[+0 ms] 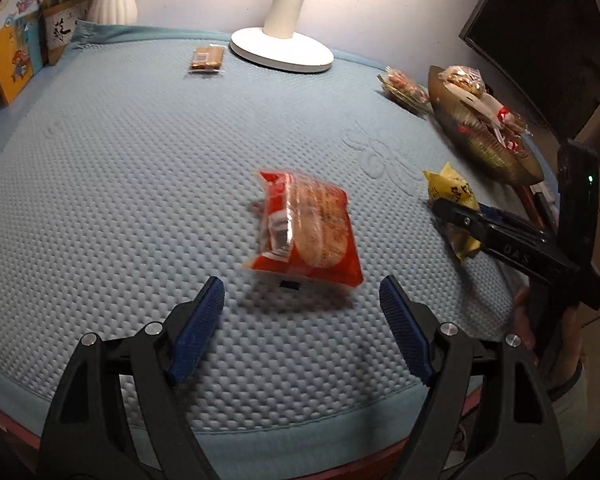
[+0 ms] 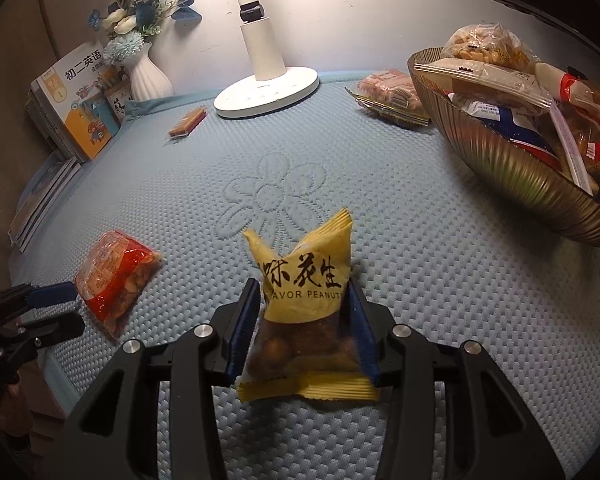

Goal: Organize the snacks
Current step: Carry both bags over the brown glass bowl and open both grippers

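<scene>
Left tool [image 1: 300,300] spread wide; right tool [image 2: 304,328] seemingly clamped.

Blue quilted mat [image 2: 340,168] under snack packets [image 2: 116,276]

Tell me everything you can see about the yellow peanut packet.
The yellow peanut packet is a small pillow bag of glossy plastic with crimped ends. Its upper part is yellow with black Chinese characters and the words "FLAVOR PEANUT"; a clear lower window shows brown peanuts. It stands roughly upright, its top corners splayed, clamped between the blue pads of the right gripper above the blue textured mat. Whether its bottom edge touches the mat cannot be told.
</scene>
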### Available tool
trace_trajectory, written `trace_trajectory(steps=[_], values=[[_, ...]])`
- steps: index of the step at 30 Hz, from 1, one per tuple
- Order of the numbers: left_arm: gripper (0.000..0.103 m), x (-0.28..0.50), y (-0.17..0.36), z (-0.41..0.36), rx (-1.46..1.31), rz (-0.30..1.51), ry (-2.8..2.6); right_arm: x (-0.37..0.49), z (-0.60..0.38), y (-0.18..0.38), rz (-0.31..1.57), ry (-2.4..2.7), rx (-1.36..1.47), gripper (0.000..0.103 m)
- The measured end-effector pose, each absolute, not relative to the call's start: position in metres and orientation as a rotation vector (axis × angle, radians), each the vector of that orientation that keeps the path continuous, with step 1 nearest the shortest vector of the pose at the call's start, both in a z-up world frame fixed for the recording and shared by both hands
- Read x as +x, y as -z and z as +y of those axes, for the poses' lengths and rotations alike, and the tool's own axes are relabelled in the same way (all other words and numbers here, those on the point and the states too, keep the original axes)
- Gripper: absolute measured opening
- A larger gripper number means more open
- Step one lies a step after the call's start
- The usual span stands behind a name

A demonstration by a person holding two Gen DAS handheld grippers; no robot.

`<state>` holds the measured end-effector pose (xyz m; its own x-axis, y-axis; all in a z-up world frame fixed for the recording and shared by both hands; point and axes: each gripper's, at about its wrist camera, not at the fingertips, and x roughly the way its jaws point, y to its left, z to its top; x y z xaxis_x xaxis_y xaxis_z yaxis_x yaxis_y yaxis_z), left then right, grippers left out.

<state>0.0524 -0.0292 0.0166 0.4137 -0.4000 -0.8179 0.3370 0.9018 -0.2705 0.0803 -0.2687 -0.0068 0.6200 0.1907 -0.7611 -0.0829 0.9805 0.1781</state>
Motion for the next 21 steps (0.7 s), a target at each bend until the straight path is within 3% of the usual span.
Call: trace_trajectory(steps=[5, 7, 10, 15, 16, 18, 19, 21], values=[[0.083, 0.073, -0.016, -0.042, -0.07, 1.039, 0.455, 0.077, -0.273, 0.004, 0.868, -0.159, 0.152, 0.061], [0.081, 0.077, -0.011, -0.051, -0.027, 1.028, 0.452, 0.075, -0.276, 0.002, 0.848, -0.169, 0.167, 0.063], [0.067, 0.079, -0.003, -0.066, 0.043, 1.017, 0.42, 0.076, -0.278, 0.003, 0.855, -0.172, 0.174, 0.065], [0.058, 0.075, -0.003, -0.068, 0.096, 0.973, 0.397, 0.082, -0.271, 0.008, 0.896, -0.173, 0.141, 0.065], [0.049, 0.074, -0.004, -0.067, 0.088, 0.969, 0.404, 0.083, -0.27, 0.008, 0.896, -0.171, 0.135, 0.065], [0.047, 0.075, -0.005, -0.067, 0.078, 0.968, 0.399, 0.082, -0.268, 0.008, 0.899, -0.162, 0.117, 0.057], [0.047, 0.075, -0.006, -0.067, 0.075, 0.967, 0.398, 0.083, -0.266, 0.009, 0.904, -0.155, 0.102, 0.043], [0.046, 0.075, -0.007, -0.069, 0.071, 0.963, 0.401, 0.079, -0.261, 0.007, 0.884, -0.163, 0.074, 0.039]])
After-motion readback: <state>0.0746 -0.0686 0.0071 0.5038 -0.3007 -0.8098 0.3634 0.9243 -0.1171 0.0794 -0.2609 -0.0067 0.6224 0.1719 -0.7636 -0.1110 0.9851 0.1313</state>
